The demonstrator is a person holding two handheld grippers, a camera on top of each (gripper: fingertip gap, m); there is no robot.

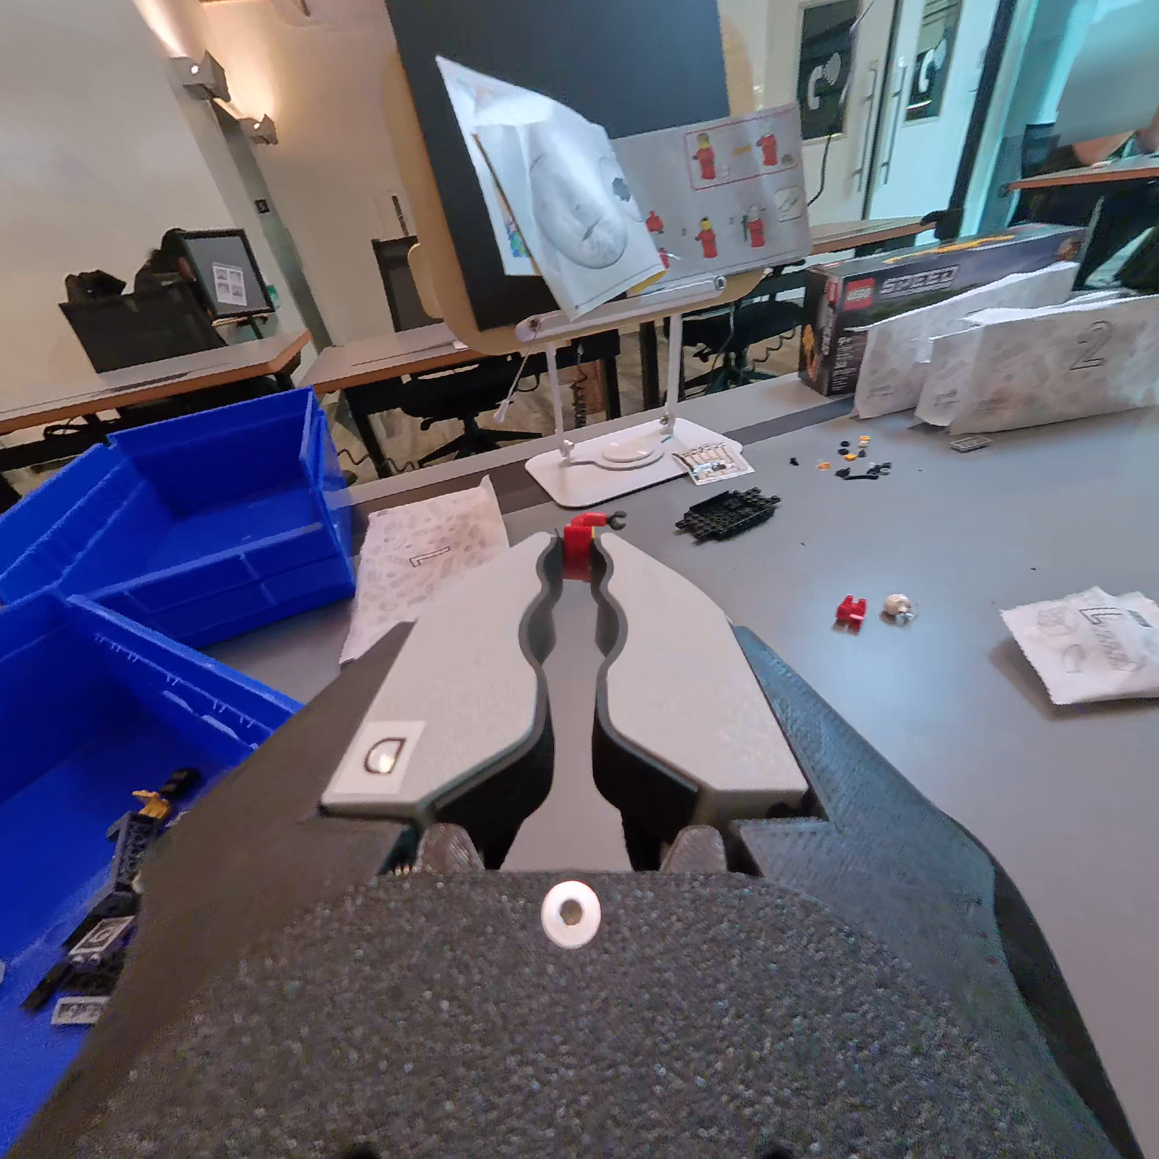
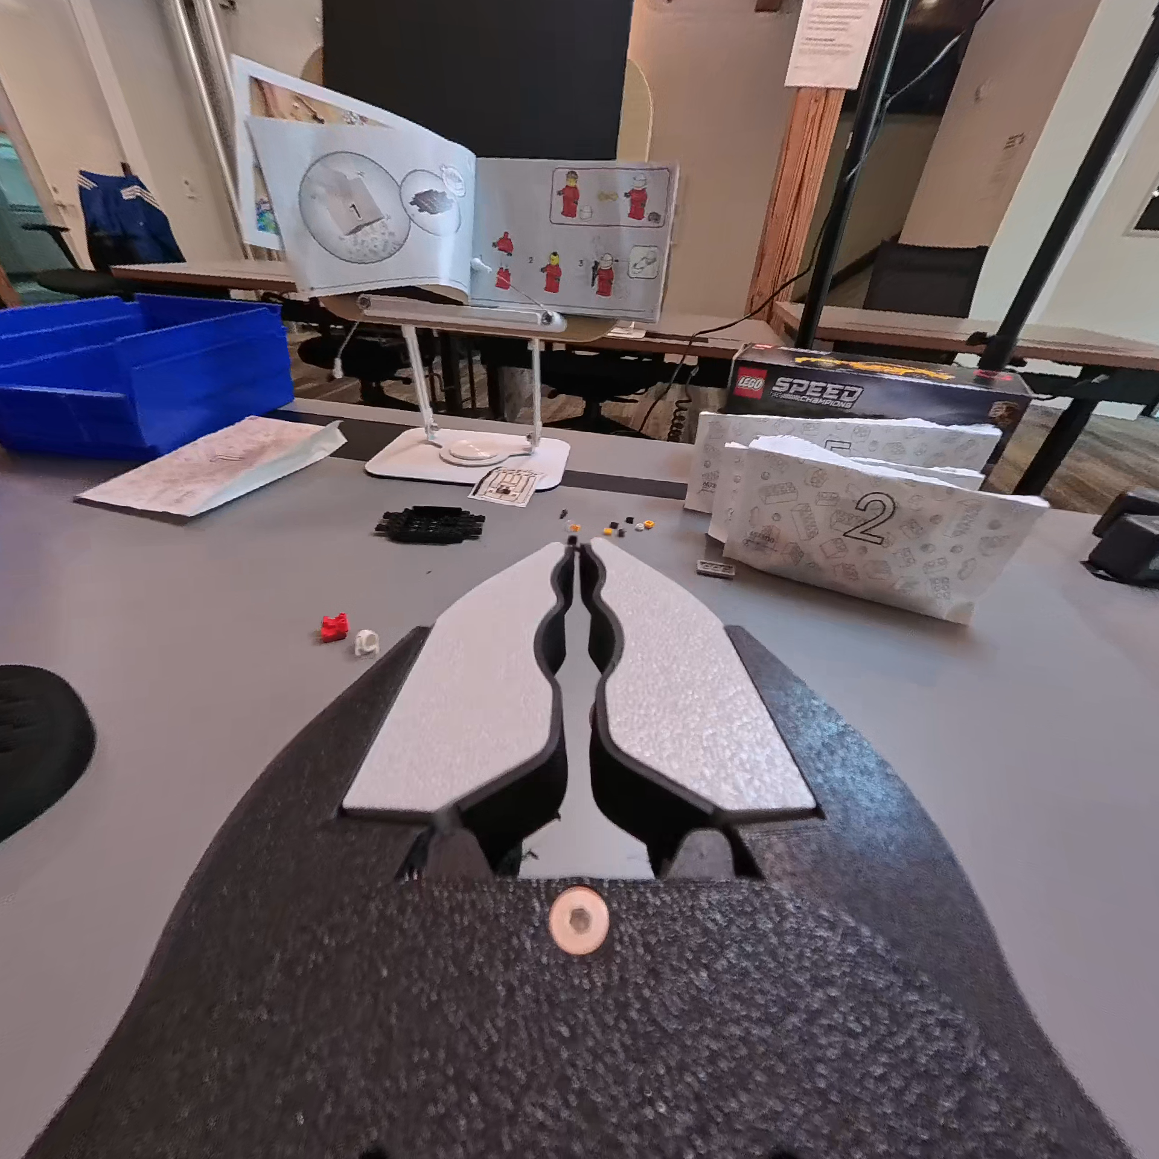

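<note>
In the left wrist view, the left gripper [image 1: 580, 552] is squeezing a red toy body [image 1: 577, 552] between its tips, above the grey table [image 1: 909, 784]. One little arm with a black hand is sticking out to the right of the tips. Two blue bins [image 1: 188, 520] are sitting at the left, and the near one is holding some dark bricks [image 1: 106, 903]. A flat paper bag [image 1: 426, 564] is lying just right of the far bin. A black plate [image 1: 727, 514] is resting farther off, right of the tips. A red piece [image 1: 851, 610] and a white helmet [image 1: 897, 607] are lying side by side at the right. Another paper bag [image 1: 1085, 652] is lying near the right edge. A white stand [image 1: 627, 451] is holding an open booklet [image 1: 627, 201] at the far side.

In the right wrist view, the right gripper [image 2: 578, 550] is hovering over the table [image 2: 941, 752] with its tips nearly together, and a tiny black bit [image 2: 572, 539] is sitting right at them. Whether it is pinched or just lying behind, the picture is not showing. Small bricks [image 2: 627, 525] are lying just past the tips. The plate [image 2: 430, 525] is lying to the far left of them. The red piece [image 2: 334, 627] and helmet [image 2: 366, 643] are lying at the near left. Paper bags [image 2: 878, 533] are leaning on a dark box [image 2: 878, 389] at the far right.
</note>
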